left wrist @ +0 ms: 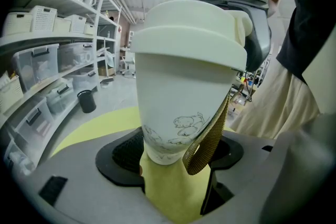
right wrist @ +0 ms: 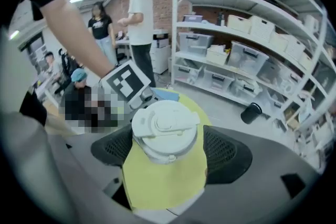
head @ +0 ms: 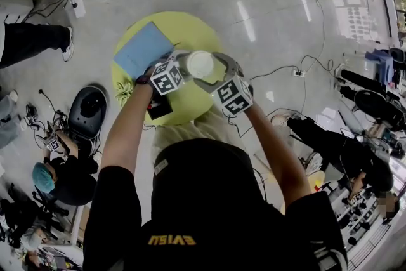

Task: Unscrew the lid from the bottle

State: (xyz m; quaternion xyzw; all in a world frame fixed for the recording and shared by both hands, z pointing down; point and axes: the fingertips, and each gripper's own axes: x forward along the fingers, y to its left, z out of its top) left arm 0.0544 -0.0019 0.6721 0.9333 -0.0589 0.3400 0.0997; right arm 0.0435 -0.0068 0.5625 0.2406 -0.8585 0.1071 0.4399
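Observation:
A white bottle [head: 200, 64] is held up over the round yellow table [head: 184, 28]. In the left gripper view its body [left wrist: 184, 92] stands upright between the black pads [left wrist: 118, 152], and a brown webbing strap [left wrist: 210, 139] hangs down its side. My left gripper [left wrist: 176, 152] [head: 185, 68] is shut on the lower body. The white lid [right wrist: 165, 123] [left wrist: 189, 34] sits on top. My right gripper [right wrist: 165, 149] [head: 214, 73] reaches over it from above, with the lid between its pads [right wrist: 226, 152]. A thin gap shows at the right pad, so its jaws stand open.
A blue sheet [head: 143, 47] lies on the table's far left, and a small black object [head: 158, 108] sits near its front edge. A black machine [head: 87, 110] stands on the floor at left. People sit and stand around. Shelves with bins [right wrist: 247, 55] line the wall.

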